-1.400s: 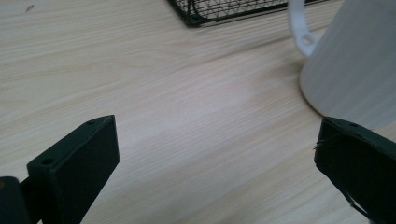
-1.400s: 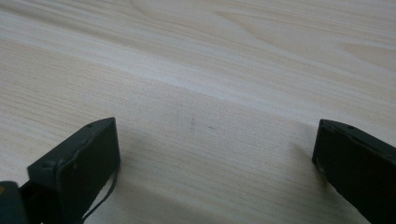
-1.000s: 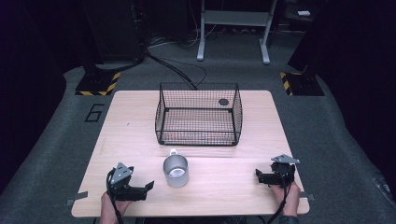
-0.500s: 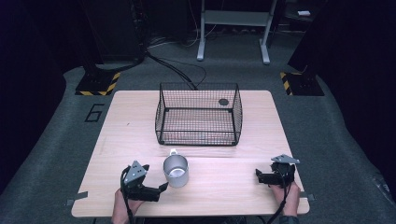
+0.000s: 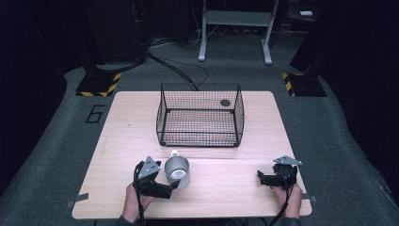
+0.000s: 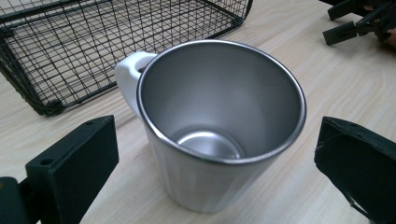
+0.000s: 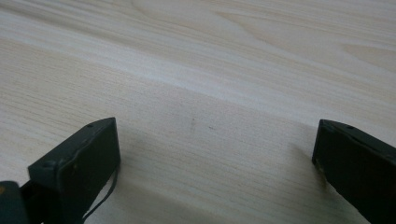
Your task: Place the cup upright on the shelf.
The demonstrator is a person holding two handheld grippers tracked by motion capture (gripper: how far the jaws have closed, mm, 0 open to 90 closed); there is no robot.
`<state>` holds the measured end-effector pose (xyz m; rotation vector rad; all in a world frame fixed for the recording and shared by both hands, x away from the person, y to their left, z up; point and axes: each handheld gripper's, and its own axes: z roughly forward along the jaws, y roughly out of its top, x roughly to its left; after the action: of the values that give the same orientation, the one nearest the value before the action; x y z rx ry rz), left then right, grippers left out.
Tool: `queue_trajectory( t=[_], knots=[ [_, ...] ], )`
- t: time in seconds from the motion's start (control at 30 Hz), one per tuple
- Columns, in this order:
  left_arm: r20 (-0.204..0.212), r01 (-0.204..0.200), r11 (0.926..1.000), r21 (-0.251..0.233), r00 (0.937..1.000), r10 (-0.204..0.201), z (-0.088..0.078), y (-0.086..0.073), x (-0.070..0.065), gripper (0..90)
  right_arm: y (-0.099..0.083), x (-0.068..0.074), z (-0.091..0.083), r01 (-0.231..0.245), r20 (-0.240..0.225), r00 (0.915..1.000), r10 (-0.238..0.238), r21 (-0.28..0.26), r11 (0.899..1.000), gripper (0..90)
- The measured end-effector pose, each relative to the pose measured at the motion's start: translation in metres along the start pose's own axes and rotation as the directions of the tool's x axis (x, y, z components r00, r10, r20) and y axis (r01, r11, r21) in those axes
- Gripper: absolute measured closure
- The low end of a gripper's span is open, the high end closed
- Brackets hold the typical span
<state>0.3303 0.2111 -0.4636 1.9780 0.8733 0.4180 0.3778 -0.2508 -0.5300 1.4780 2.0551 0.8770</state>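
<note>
The left gripper (image 6: 215,163) has its fingers spread wide, and the white steel-lined mug (image 6: 219,126) stands upright between them, untouched, handle toward the wire basket (image 6: 93,42). The right gripper (image 7: 215,163) is likewise spread over bare table (image 7: 224,56). The floor bears a "6" (image 5: 95,114).

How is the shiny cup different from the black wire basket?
The white metal mug with the shiny steel inside has solid walls and a handle; the black wire mesh basket is see-through mesh with no handle. The mug is round and much smaller; the basket is rectangular. The mug stands between the open jaws of the left gripper; the basket stands farther back. Both are empty, open-topped, and upright on the pale wooden table.
</note>
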Motion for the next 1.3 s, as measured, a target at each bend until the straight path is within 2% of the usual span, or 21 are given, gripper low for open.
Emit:
queue_trajectory(
  t=[0.17,0.37,0.4,0.5,0.57,0.7,0.8,1.07,1.3],
  knots=[
    [-0.005,-0.001,1.0,0.008,1.0,0.001,0.008,0.004,-0.002,0.0,0.0,0.0,0.0,0.001,-0.001,1.0,-0.001,0.0,1.0,0.5],
    [-0.02,-0.015,0.9998,0.013,0.9997,0.016,0.016,0.006,-0.005,0.0,0.0,0.0,0.0,0.001,-0.001,1.0,-0.001,-0.001,1.0,0.5],
    [-0.027,-0.031,0.9993,0.021,0.9992,0.031,0.018,0.007,-0.006,0.0,0.0,0.0,0.0,-0.002,-0.001,1.0,0.002,0.0,1.0,0.5],
    [-0.038,-0.041,0.9989,0.022,0.9984,0.042,0.023,0.006,-0.008,0.0,0.0,0.0,0.0,-0.003,0.001,1.0,0.003,-0.002,1.0,0.5],
    [-0.037,-0.039,0.999,0.023,0.9985,0.04,0.024,0.005,-0.008,0.0,0.0,0.0,0.0,-0.003,0.001,1.0,0.003,0.0,1.0,0.5],
    [-0.049,-0.04,0.9991,0.014,0.998,0.041,0.028,0.005,-0.01,0.2,0.0,0.0,0.0,-0.003,0.001,1.0,0.003,0.0,1.0,0.5],
    [-0.073,-0.05,0.9988,-0.001,0.9961,0.049,0.029,0.004,-0.011,4.9,0.0,0.0,0.0,-0.003,0.001,1.0,0.003,0.0,1.0,0.5],
    [-0.075,-0.05,0.9987,-0.009,0.996,0.049,0.03,0.003,-0.011,6.1,0.0,0.0,0.0,0.001,0.001,1.0,-0.001,-0.001,1.0,0.5],
    [-0.053,-0.051,0.9987,-0.01,0.9974,0.05,0.029,0.002,-0.01,6.8,0.0,0.0,0.0,-0.003,0.001,1.0,0.003,0.0,1.0,0.5]
  ],
)
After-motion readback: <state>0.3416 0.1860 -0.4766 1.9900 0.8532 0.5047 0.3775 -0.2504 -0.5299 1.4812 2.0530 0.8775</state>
